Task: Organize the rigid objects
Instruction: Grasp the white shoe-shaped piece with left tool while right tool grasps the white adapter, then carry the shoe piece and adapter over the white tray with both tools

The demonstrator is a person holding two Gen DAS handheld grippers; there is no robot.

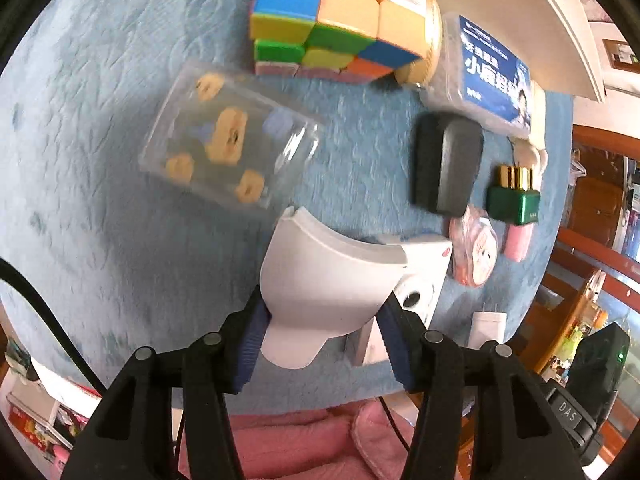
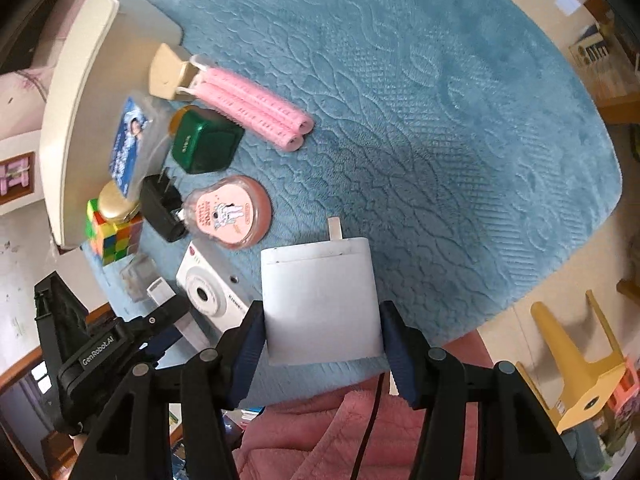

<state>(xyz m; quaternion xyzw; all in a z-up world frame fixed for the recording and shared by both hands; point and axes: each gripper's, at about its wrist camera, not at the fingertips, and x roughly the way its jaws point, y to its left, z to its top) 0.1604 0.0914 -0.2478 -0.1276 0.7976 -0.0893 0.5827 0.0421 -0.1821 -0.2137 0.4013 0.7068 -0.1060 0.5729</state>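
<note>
My left gripper (image 1: 322, 334) is shut on a white curved plastic piece (image 1: 320, 280) and holds it over the blue mat (image 1: 80, 200), just left of a white instant camera (image 1: 420, 280). My right gripper (image 2: 322, 336) is shut on a white wall charger (image 2: 320, 300), its prongs pointing away, low over the mat (image 2: 440, 120) beside the camera (image 2: 208, 292). A colour cube (image 1: 336, 20), a clear case with yellow prints (image 1: 228, 140), a black adapter (image 1: 448, 168), a green box (image 1: 514, 200) and a pink round case (image 1: 474, 252) lie ahead of the left gripper.
In the right wrist view the pink hair rollers (image 2: 256, 110), green box (image 2: 204, 144), black adapter (image 2: 162, 208), pink case (image 2: 232, 212), blue-labelled box (image 2: 132, 144) and cube (image 2: 112, 236) cluster along the mat's left by a white board (image 2: 80, 100). A yellow stool (image 2: 576, 360) stands right.
</note>
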